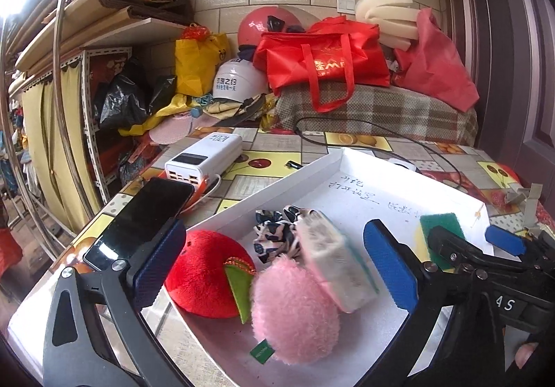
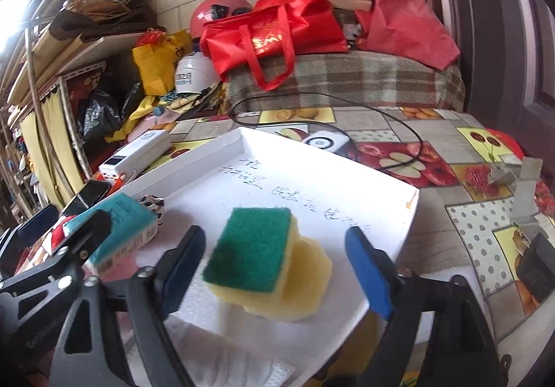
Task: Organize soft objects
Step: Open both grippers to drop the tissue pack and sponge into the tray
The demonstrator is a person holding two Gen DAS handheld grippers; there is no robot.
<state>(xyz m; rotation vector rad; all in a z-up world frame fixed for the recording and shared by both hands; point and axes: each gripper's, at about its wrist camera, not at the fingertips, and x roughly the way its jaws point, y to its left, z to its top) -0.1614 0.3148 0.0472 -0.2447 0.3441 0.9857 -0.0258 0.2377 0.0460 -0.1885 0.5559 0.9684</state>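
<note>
A white tray [image 1: 347, 165] lies on the table. In the left wrist view it holds a red plush fruit [image 1: 204, 274], a pink fluffy ball [image 1: 295, 309], a patterned scrunchie [image 1: 274, 234] and a wrapped white and teal sponge [image 1: 334, 264]. My left gripper [image 1: 277, 265] is open around these, above them. In the right wrist view two yellow sponges, the upper with a green scouring top [image 2: 251, 250], lie stacked in the tray [image 2: 347, 179]. My right gripper [image 2: 277, 269] is open, its fingers either side of the sponges, not touching.
A black phone [image 1: 138, 217] and a white power bank [image 1: 204, 156] lie left of the tray. A black cable [image 2: 399, 130] and a white round device [image 2: 324, 141] lie behind it. Red bags [image 1: 322, 54], helmets and foam are piled at the back. Shelves stand left.
</note>
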